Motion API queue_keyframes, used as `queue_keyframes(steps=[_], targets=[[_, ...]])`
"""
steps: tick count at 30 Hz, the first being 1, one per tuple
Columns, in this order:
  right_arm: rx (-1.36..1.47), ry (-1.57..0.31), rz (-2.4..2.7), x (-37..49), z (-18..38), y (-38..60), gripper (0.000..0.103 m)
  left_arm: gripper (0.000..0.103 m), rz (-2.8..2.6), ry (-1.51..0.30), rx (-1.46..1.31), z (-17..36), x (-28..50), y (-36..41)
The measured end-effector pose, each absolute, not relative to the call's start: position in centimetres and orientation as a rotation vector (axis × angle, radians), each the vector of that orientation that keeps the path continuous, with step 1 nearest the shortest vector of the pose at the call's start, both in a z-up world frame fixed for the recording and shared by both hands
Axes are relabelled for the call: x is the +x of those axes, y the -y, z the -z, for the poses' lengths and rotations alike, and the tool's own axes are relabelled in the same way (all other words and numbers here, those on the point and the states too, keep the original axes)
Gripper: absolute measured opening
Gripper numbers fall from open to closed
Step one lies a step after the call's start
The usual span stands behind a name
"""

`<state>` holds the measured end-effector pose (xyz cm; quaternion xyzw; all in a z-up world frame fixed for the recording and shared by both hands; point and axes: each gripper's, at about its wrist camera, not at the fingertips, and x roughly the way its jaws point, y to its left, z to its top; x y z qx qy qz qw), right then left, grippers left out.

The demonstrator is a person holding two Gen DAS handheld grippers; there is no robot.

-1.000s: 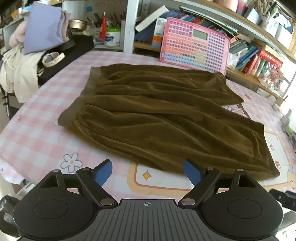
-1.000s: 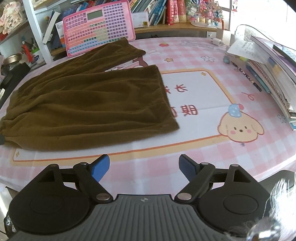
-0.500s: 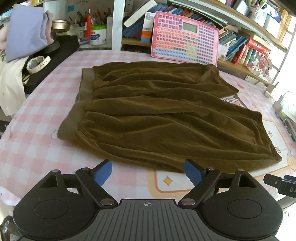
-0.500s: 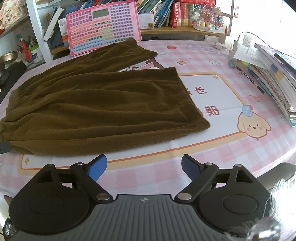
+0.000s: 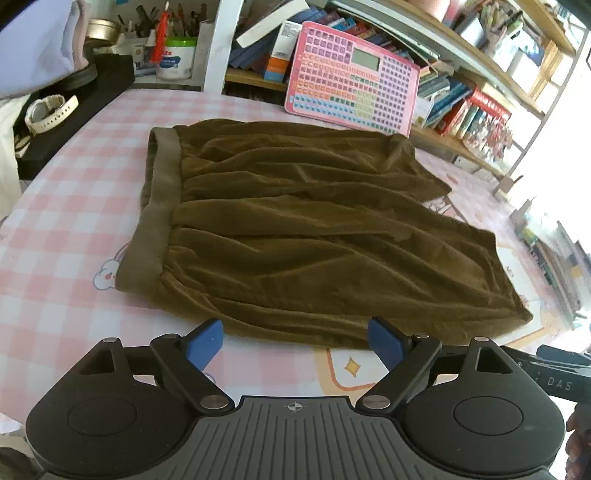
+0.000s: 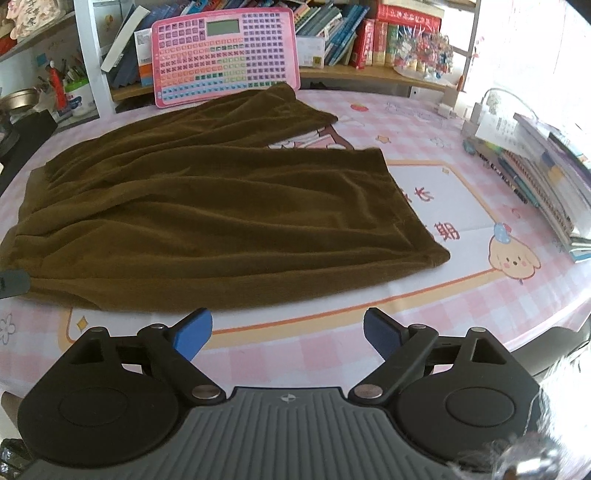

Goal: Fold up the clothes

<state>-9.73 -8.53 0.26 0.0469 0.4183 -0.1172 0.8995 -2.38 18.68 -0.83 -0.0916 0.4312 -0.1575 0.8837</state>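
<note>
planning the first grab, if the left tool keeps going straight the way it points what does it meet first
Most likely the near long edge of the brown shorts, which lies just beyond the open left tool. Only a thin strip of pink checked tablecloth shows between them; the tool's height above it is unclear.

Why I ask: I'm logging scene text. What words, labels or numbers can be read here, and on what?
"DAS": on the dark bar at the right edge of the left wrist view.
"期": printed on the tablecloth's white panel; the character beside it is unclear.
Pink key tablet, red book spines, white tub label: too small or blurred.
</note>
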Motion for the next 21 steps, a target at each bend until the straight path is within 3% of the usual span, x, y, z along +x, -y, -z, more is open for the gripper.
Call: queue_keyframes(steps=[11, 21], targets=[[0.006, -0.819, 0.129, -5.5, -4.0, 9.9, 0.09, 0.088, 0.289, -0.779, -0.175, -0.9, 0.5, -21.8], [-0.086, -0.802, -0.159, 6.9, -7.3, 17.3, 0.091, 0.088, 0.202, -0.709, -0.135, -3.2, 5.5, -22.7]])
